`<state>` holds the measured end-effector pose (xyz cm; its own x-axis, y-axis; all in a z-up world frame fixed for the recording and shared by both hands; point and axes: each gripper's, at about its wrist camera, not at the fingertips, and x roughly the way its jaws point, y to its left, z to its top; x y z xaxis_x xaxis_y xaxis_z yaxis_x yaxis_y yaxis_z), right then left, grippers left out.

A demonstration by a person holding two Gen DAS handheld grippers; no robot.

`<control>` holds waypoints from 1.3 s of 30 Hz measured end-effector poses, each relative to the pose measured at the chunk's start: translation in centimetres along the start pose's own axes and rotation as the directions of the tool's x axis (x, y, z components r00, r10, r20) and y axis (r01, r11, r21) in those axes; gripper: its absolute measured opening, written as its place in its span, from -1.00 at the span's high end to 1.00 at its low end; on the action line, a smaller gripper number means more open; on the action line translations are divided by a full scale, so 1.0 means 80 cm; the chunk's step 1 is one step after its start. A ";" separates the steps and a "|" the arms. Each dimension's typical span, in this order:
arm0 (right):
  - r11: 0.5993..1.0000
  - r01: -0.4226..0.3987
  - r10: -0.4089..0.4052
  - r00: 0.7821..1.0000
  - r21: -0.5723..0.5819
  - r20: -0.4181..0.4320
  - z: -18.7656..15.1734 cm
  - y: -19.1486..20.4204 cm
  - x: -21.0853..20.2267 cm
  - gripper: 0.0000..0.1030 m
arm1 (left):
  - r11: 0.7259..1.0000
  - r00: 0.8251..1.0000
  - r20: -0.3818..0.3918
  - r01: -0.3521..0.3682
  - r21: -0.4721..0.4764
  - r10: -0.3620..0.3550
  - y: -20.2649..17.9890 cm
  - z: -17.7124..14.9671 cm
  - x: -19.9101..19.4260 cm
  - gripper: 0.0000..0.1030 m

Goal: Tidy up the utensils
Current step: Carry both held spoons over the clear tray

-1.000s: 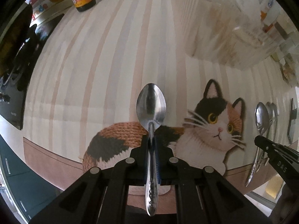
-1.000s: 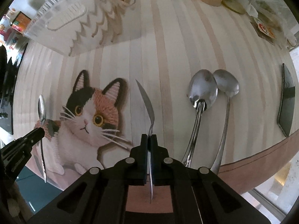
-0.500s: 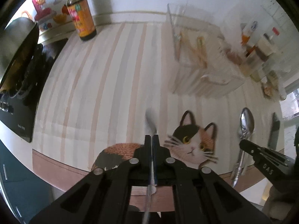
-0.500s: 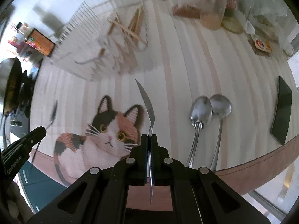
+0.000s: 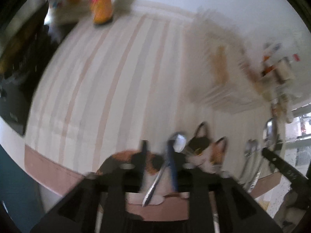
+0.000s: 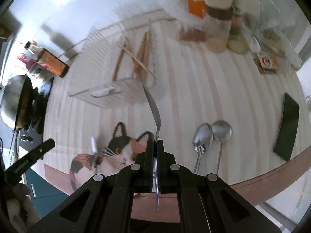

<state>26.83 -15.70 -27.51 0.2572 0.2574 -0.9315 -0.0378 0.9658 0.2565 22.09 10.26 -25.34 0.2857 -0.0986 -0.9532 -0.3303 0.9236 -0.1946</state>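
Observation:
The left wrist view is blurred. My left gripper is opening, and a steel spoon hangs tilted and loose between its jaws against the right finger. In the right wrist view that spoon shows as a blur over the cat mat, apart from the left gripper. My right gripper is shut on a second spoon, seen edge-on and pointing toward the clear rack that holds chopsticks. Two more spoons lie side by side on the striped cloth.
A sauce bottle stands at the back left beside a wok on the stove. Jars and packets crowd the back right. A black slab lies near the right table edge.
Both grippers have risen, so more of the table and the rack show. The left jaws have parted and its spoon has tipped sideways. The right gripper still pinches its spoon.

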 end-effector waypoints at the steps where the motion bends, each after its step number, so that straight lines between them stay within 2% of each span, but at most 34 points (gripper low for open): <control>1: 1.000 0.004 -0.004 1.000 0.008 -0.011 0.000 -0.004 0.008 0.95 | 1.000 0.999 -0.030 0.014 -0.014 -0.014 0.007 -0.003 0.015 0.43; 3: 1.000 0.013 -0.012 0.999 0.027 -0.039 -0.005 -0.012 0.026 0.95 | 0.999 0.996 -0.080 0.045 -0.021 -0.046 0.010 -0.010 0.039 0.43; 4: 0.999 0.015 -0.013 0.998 0.036 -0.056 -0.007 -0.017 0.035 0.95 | 0.999 0.994 -0.101 0.048 -0.012 -0.049 0.007 -0.013 0.050 0.43; 5: 0.999 0.018 -0.015 0.998 0.040 -0.067 -0.008 -0.020 0.041 0.95 | 0.997 0.989 -0.125 0.081 0.015 -0.079 -0.002 -0.016 0.061 0.42; 7: 0.998 0.028 -0.023 0.996 0.048 -0.089 -0.010 -0.025 0.054 0.95 | 0.995 0.986 -0.158 0.066 0.069 -0.054 -0.019 -0.022 0.077 0.40; 9: 0.998 0.039 -0.034 0.995 0.051 -0.099 -0.011 -0.029 0.060 0.95 | 0.988 0.980 -0.197 0.016 0.152 0.015 -0.040 -0.029 0.097 0.40; 11: 0.997 0.047 -0.041 0.994 0.054 -0.103 -0.011 -0.032 0.063 0.95 | 0.978 0.986 -0.156 -0.029 0.206 0.062 -0.056 -0.035 0.098 0.41; 14: 0.997 0.058 -0.052 0.993 0.056 -0.104 -0.011 -0.035 0.066 0.95 | 0.967 0.983 -0.136 -0.086 0.239 0.121 -0.071 -0.040 0.101 0.92; 19: 0.997 0.056 -0.051 0.994 0.055 -0.093 -0.009 -0.034 0.061 0.95 | 0.972 0.988 -0.110 -0.086 0.219 0.112 -0.078 -0.041 0.092 0.93; 24: 0.999 0.039 -0.036 0.997 0.036 -0.069 -0.006 -0.027 0.042 0.95 | 0.974 0.994 -0.061 -0.077 0.215 0.092 -0.079 -0.042 0.053 0.93; 31: 1.000 -0.024 0.024 0.999 0.002 0.023 0.011 -0.013 -0.015 0.95 | 0.980 0.996 0.079 -0.049 0.193 0.034 -0.085 -0.018 -0.041 0.93; 35: 0.997 -0.076 0.077 0.993 -0.009 0.085 0.037 -0.001 -0.054 0.95 | 0.983 0.985 0.166 0.020 0.184 -0.051 -0.098 0.015 -0.106 0.93; 39: 0.993 -0.109 0.114 0.984 -0.043 0.138 0.084 0.017 -0.084 0.95 | 0.976 0.966 0.210 0.111 0.186 -0.150 -0.124 0.077 -0.146 0.93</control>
<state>31.57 -16.33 -19.13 0.3823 0.3587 -0.8515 -0.1071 0.9326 0.3448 27.55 4.52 -10.87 0.5143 -0.1561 -0.8433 -0.1232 0.9596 -0.2528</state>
